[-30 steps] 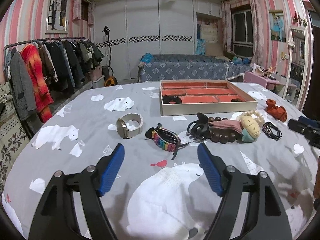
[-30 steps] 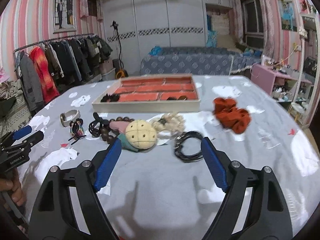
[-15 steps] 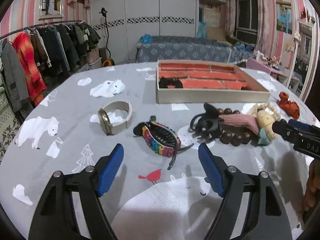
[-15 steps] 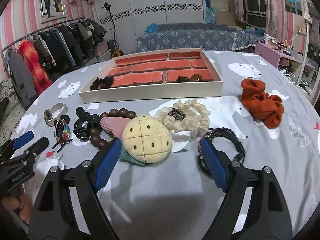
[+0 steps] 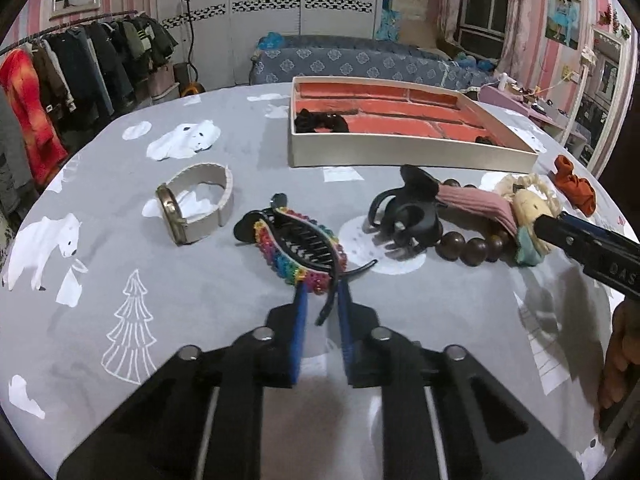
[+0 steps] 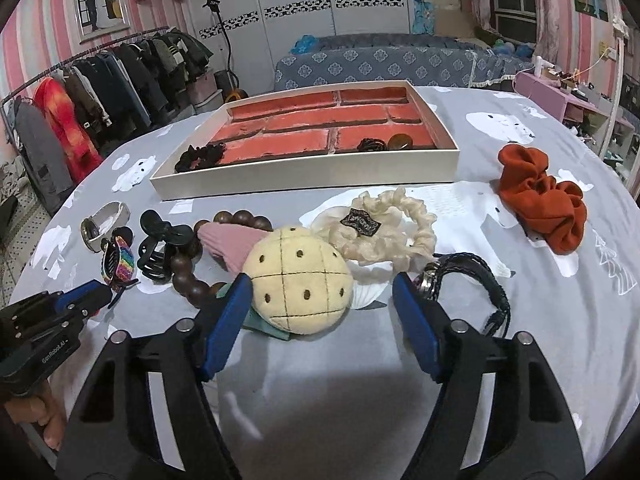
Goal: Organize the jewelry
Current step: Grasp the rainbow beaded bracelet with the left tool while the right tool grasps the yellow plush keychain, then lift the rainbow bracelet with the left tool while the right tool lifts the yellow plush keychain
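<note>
Grey polar-bear tabletop [image 5: 200, 300]: left gripper [image 5: 320, 300] pinches the rainbow hair clip [image 5: 300, 246], lying diagonally away-left; right gripper [image 6: 322, 294], wide open, straddles the plush ball [image 6: 298, 286].

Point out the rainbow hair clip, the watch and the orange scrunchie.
rainbow hair clip [image 5: 298, 250]: left wrist view, on its black teeth.
watch [image 5: 172, 216]: left wrist view, on its round case.
orange scrunchie [image 6: 540, 196]: right wrist view, on its middle folds.
</note>
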Demonstrator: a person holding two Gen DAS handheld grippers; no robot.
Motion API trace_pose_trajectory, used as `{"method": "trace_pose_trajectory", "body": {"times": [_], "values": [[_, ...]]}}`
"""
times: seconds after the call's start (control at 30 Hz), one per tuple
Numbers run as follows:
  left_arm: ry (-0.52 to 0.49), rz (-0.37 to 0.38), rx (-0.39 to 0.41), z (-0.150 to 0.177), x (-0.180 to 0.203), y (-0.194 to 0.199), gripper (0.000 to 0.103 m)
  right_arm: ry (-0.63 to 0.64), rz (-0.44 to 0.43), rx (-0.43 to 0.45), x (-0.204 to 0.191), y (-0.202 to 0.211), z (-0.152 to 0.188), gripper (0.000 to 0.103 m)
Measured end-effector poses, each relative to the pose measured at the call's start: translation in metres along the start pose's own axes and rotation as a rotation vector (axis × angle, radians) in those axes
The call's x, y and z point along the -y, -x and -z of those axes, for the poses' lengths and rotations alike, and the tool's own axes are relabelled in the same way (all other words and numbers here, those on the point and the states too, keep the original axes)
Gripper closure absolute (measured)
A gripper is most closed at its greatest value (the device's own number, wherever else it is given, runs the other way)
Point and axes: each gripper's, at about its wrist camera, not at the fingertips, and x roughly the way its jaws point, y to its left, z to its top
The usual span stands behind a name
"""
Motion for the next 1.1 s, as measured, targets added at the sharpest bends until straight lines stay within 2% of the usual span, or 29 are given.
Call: {"method": "trace_pose_trajectory", "body": {"times": [0.13, 0.27, 0.4, 0.53, 0.73, 1.1], "values": [[0.0, 0.011, 0.001, 0.001, 0.0, 0.0, 0.095, 0.004, -0.049, -0.032, -0.004, -0.008, 0.0, 0.05], [0.009, 0.02, 0.01, 0.001, -0.001, 0.001, 0.096, 0.02, -0.07, -0.038, -0.007, -0.009, -0.001, 0.057], [0.015, 0.016, 0.045, 0.0, -0.002, 0.008, 0.097, 0.019, -0.079, -0.006, -0.006, 0.0, 0.0, 0.064], [0.02, 0.016, 0.062, 0.0, -0.004, 0.014, 0.1, 0.041, -0.088, 0.029, -0.012, 0.015, 0.001, 0.065], [0.038, 0.011, 0.092, 0.001, -0.008, 0.031, 0.1, 0.031, -0.079, 0.136, -0.008, 0.054, -0.003, 0.065], [0.014, -0.001, 0.208, -0.003, 0.006, 0.089, 0.099, 0.01, -0.1, 0.286, 0.006, 0.128, -0.002, 0.066]]}}
